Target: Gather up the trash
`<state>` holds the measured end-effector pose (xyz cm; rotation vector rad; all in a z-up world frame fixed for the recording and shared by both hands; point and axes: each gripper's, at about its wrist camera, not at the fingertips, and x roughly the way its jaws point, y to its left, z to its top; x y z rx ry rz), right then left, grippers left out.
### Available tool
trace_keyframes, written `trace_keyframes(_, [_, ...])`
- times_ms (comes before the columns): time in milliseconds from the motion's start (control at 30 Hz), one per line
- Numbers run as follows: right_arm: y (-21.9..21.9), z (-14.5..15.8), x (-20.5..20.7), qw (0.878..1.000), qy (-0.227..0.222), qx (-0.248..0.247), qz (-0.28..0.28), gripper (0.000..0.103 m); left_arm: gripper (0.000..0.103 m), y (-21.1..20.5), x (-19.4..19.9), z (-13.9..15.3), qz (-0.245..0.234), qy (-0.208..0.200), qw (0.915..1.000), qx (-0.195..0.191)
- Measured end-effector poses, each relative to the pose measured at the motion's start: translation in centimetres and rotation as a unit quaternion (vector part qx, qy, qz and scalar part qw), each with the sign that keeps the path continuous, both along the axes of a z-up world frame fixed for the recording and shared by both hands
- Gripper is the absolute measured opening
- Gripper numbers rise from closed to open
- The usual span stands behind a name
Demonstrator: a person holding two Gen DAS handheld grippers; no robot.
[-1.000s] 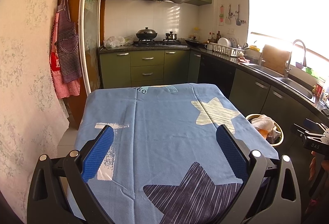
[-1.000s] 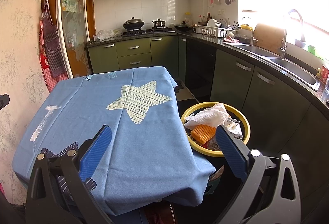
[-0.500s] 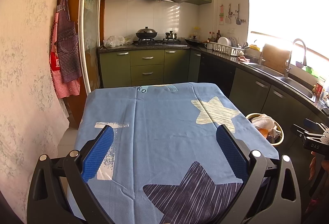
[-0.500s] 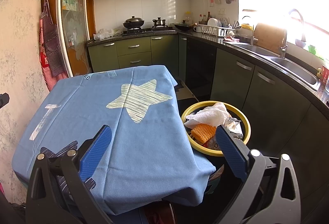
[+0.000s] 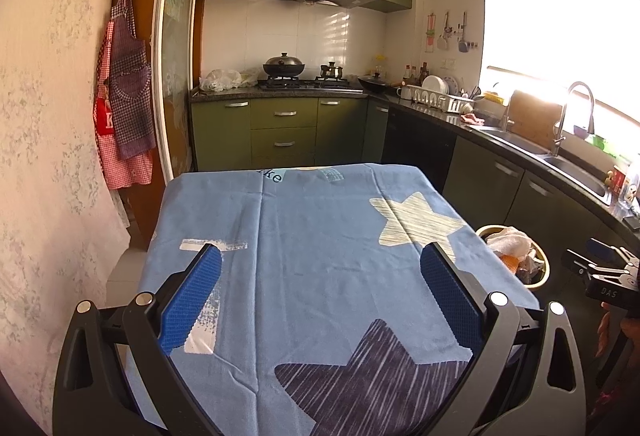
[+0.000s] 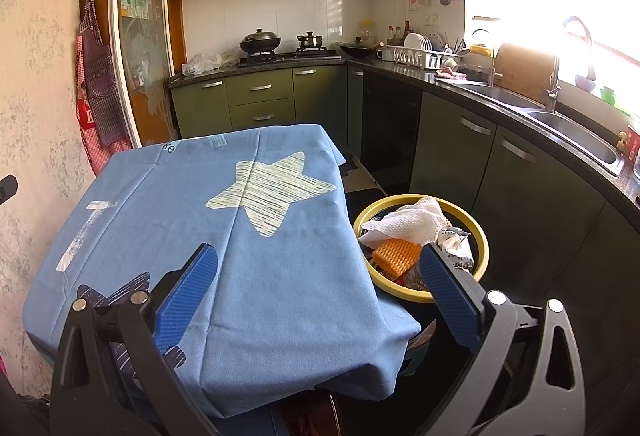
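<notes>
A yellow-rimmed trash bin [image 6: 482,236] stands on the floor at the table's right side, holding a crumpled white paper towel [image 6: 404,222], an orange ridged piece [image 6: 396,256] and a wrapper [image 6: 456,242]. The same trash bin [image 5: 544,276] shows at the right in the left wrist view. My left gripper [image 5: 320,256] is open over the blue star-print tablecloth [image 5: 320,236], nothing between its blue pads. My right gripper [image 6: 316,256] is open too, over the table's near right corner, its right finger [image 6: 444,284] in front of the bin. No loose trash shows on the cloth.
Green cabinets [image 6: 260,95] and a dark counter with stove, dish rack [image 6: 424,53] and sink [image 6: 576,133] wrap the back and right. Aprons [image 5: 124,103] hang on the left wall. A narrow floor strip lies between table and right cabinets. A hand [image 5: 616,324] holds the other gripper at far right.
</notes>
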<state>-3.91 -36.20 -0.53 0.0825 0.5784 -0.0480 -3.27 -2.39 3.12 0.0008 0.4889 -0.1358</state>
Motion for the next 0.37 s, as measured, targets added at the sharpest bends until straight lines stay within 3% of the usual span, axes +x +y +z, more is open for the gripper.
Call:
trace_keyframes(200, [0.4,-0.6,1.3,1.0,0.009,0.0,0.01,0.096,0.098,0.5,2.5,-0.9,0.015,0.032,0.9993,0.01])
trace_keyframes(367, [1.6,-1.7,6.3,0.999,0.037,0.002,0.037,0.096,0.098,2.1,8.5,-3.4,0.036,0.067,0.9967,0.028])
